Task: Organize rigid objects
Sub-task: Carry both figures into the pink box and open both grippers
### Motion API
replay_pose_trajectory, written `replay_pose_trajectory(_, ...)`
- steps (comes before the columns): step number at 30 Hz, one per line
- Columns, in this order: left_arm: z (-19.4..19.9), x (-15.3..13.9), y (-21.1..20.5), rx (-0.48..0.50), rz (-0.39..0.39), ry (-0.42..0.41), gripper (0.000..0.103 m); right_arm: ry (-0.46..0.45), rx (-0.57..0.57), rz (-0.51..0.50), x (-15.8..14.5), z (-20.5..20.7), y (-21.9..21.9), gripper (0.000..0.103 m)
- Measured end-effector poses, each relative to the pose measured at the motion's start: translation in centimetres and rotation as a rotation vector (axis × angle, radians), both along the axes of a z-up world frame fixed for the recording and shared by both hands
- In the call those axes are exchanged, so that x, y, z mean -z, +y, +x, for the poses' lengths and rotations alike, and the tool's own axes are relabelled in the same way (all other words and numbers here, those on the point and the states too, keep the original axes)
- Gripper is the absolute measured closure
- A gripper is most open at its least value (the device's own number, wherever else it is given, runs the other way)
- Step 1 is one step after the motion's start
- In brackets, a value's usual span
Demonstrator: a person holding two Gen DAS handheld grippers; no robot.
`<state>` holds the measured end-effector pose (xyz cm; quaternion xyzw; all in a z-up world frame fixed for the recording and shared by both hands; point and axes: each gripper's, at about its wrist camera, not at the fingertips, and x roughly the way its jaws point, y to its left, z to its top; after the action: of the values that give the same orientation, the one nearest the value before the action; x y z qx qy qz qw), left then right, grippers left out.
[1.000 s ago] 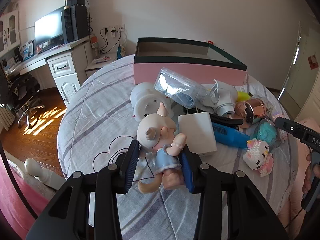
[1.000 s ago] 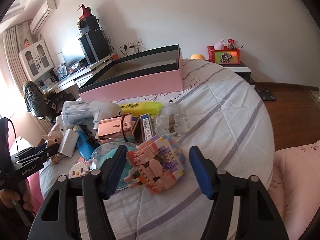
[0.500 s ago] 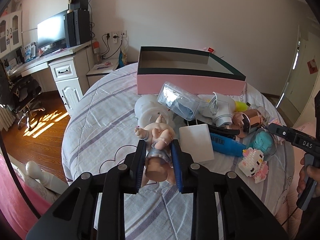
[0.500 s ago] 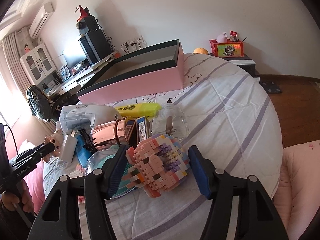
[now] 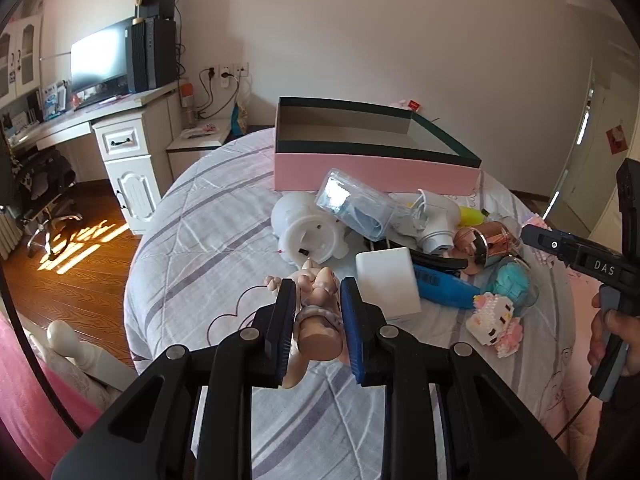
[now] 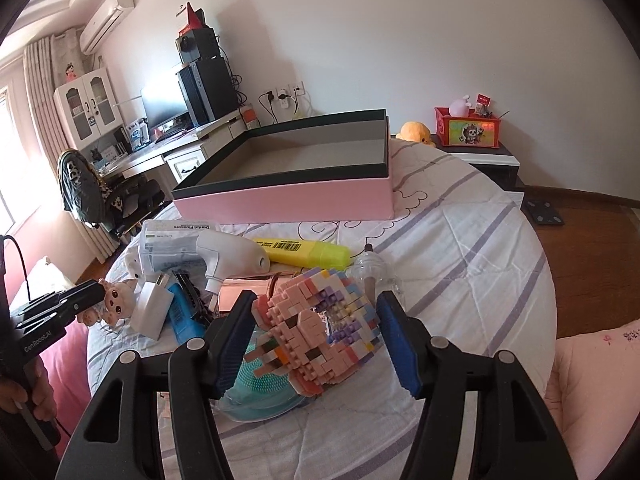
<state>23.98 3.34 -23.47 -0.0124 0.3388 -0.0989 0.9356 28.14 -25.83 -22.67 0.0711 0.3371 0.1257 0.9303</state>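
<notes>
Pink-skinned doll [image 5: 318, 322] sits clamped in the left gripper [image 5: 318, 332] over the striped quilt [image 5: 208, 248]. The right gripper [image 6: 316, 340] squeezes a pastel brick figure [image 6: 316, 324] (blocky, many-coloured) above the clutter, with the pink box [image 6: 288, 196] open beyond.

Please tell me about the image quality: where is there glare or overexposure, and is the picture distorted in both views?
Left wrist view: the monitor is blown out white, glare hides part of the clear plastic case, and sun patches lie on the wooden floor. Right wrist view: the window at the left edge is overexposed. Both views: fisheye bending, dark round corners; focus looks sharp.
</notes>
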Motion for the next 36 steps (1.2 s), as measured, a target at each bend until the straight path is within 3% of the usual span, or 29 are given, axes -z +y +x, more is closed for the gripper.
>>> replay_pose_trajectory(5, -0.6, 0.3, -0.4, 0.011, 0.029, -0.002, 0.079, 0.014, -0.002, 0.002, 0.1, 0.5, 0.2, 0.04)
replay_pose_trajectory(7, -0.8, 0.7, -0.5, 0.015, 0.011, 0.009, 0.073, 0.013, -0.007, 0.002, 0.1, 0.7, 0.1, 0.04)
replay_pose_trajectory(8, -0.6, 1.4, -0.5, 0.01, 0.006, 0.055, 0.046, 0.015, -0.009, -0.001, 0.0, 0.8, 0.3, 0.04)
replay_pose_trajectory(9, -0.3, 2.4, -0.5, 0.002, 0.001, 0.102, 0.03, 0.013, -0.01, -0.001, 0.0, 0.9, 0.4, 0.04)
replay_pose_trajectory(11, -0.3, 3.6, -0.4, 0.0, -0.021, 0.103, 0.049, 0.012, -0.013, 0.0, 0.0, 1.0, 0.5, 0.04)
replay_pose_trajectory(17, 0.4, 2.4, -0.9, -0.002, -0.001, 0.046, 0.05, -0.001, -0.028, -0.01, -0.5, 1.2, 0.9, 0.04)
replay_pose_trajectory(22, 1.5, -1.4, -1.8, 0.04, 0.001, -0.049, 0.05, -0.037, -0.055, -0.028, -2.3, 2.8, 1.5, 0.04)
replay_pose_trajectory(28, 7.6, -6.7, -5.1, 0.108, 0.045, -0.166, 0.05, -0.096, -0.074, -0.088, -5.5, 8.1, 3.0, 0.04)
replay_pose_trajectory(32, 14.2, -7.5, -7.5, 0.146, 0.047, -0.128, 0.05, -0.08, -0.072, -0.119, -5.9, 13.1, 3.8, 0.04)
replay_pose_trajectory(36, 20.1, -5.6, -8.6, 0.138, 0.05, -0.014, 0.049, -0.009, -0.054, -0.15, -4.1, 17.5, 4.2, 0.04)
